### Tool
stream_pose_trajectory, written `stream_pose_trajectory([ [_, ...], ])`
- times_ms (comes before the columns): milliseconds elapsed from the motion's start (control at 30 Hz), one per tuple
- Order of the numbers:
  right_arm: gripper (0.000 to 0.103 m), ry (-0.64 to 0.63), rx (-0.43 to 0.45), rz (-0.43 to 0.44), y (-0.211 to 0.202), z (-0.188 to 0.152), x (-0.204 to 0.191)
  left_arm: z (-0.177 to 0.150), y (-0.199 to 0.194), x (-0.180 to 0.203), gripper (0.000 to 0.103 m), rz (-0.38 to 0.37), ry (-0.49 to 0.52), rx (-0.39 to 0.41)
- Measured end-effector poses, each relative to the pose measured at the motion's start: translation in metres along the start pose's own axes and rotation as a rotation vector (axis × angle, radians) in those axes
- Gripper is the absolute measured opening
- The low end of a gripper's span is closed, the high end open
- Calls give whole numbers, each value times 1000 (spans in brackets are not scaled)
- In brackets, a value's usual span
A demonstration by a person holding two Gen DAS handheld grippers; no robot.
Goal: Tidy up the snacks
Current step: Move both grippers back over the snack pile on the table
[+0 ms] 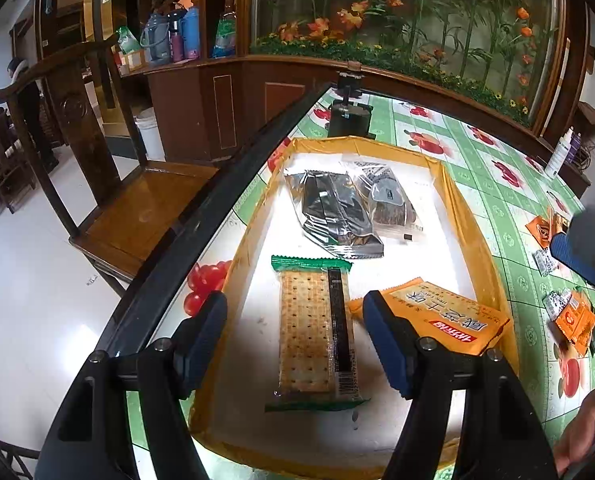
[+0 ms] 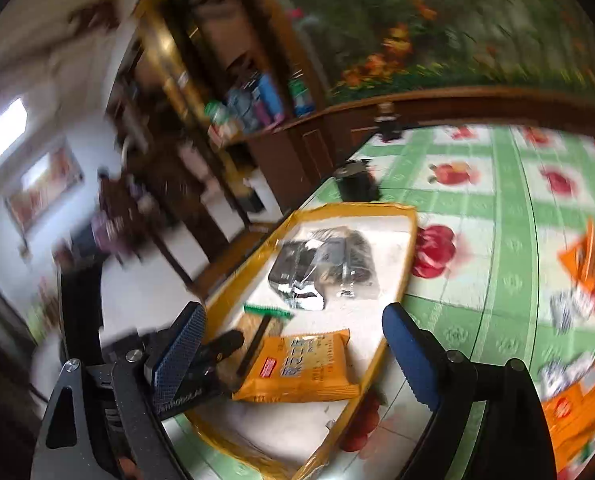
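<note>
A yellow-rimmed tray [image 1: 455, 188] with a white floor lies on the table. In it are a green-edged cracker pack [image 1: 309, 328], a silver packet [image 1: 333, 212], a clear packet of dark snacks [image 1: 389, 196] and an orange packet [image 1: 449, 316] leaning on the right rim. My left gripper [image 1: 295, 344] is open and empty just above the cracker pack. My right gripper [image 2: 293, 356] is open and empty over the tray [image 2: 411, 256], above the orange packet [image 2: 301, 368]; this view is blurred. The right gripper's blue finger [image 1: 573, 256] shows at the left view's right edge.
Loose orange and white snack packets [image 1: 569, 312] lie on the green fruit-print tablecloth [image 1: 493, 184] right of the tray, also in the right view [image 2: 577, 384]. A black stand [image 1: 349, 116] sits beyond the tray. A wooden chair [image 1: 137, 208] stands left of the table edge.
</note>
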State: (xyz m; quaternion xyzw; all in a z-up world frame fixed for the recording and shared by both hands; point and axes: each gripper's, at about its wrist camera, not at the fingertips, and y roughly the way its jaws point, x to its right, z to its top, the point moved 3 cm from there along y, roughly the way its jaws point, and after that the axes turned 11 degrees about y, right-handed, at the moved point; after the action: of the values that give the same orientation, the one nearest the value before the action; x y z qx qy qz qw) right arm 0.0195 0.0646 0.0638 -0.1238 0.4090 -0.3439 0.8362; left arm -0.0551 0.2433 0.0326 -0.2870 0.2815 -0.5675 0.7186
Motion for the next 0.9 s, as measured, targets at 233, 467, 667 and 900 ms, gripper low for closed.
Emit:
stream_pose_trajectory([
  [233, 81, 95, 5, 68, -22, 17, 26, 6, -11, 2, 70, 10, -4, 31],
  [467, 78, 43, 23, 16, -49, 22, 35, 10, -23, 7, 70, 4, 0, 61],
  [667, 79, 71, 91, -17, -77, 29, 64, 15, -31, 17, 70, -20, 14, 84],
  [900, 90, 153, 163, -81, -109, 36, 107, 22, -37, 34, 70, -80, 32, 99],
])
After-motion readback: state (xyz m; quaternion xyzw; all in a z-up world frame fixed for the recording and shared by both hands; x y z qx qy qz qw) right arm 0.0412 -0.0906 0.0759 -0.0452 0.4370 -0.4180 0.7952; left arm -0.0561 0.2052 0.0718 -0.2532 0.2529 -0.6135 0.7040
